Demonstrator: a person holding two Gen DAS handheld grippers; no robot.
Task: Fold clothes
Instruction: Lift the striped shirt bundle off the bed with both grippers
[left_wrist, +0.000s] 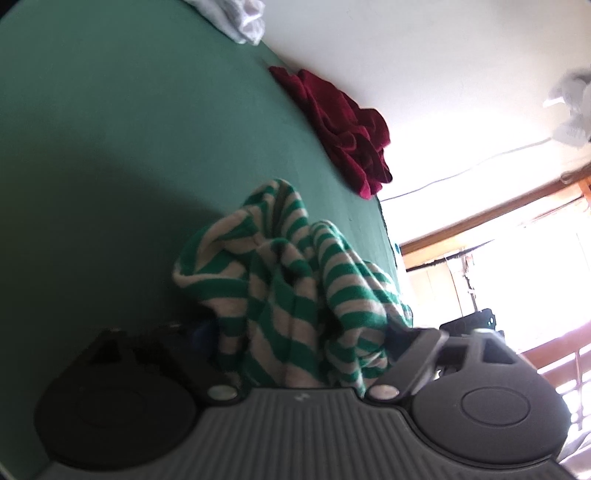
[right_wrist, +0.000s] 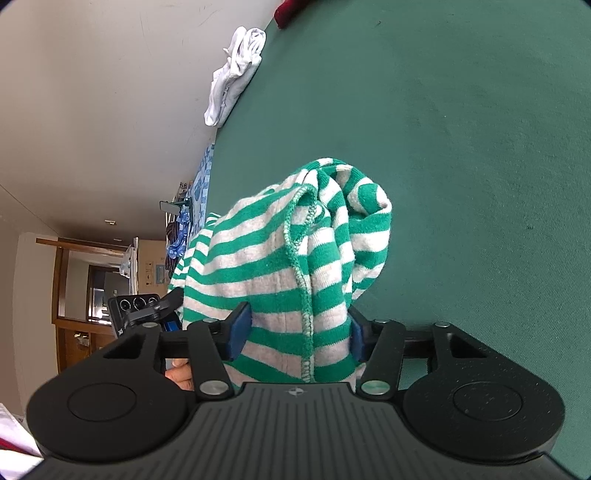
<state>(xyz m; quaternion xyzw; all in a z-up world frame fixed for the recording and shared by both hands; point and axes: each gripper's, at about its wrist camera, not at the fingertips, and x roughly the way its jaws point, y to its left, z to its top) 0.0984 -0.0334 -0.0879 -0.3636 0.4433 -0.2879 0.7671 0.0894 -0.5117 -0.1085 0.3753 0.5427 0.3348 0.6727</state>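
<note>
1. My right gripper (right_wrist: 295, 332) has its jaws pinching a bunched green-and-white striped top (right_wrist: 288, 266), seam side out, held over the green bench (right_wrist: 480, 147).
2. My left gripper (left_wrist: 295, 354) has the same top crowding its jaws; whether they grip it, I cannot tell.
3. A maroon garment (left_wrist: 347, 133) and a white garment (right_wrist: 236, 74) lie crumpled along the bench's far edge, by the wall.
4. Holding it by two points should let it hang open for flattening.

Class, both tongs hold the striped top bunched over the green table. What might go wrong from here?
1. The striped top is bunched with its seam showing, so it may lie down twisted or inside out.
2. The right tongs pinch several layers; edges could fold unevenly.
3. The red cloth lies near the table edge and might get knocked off.
</note>
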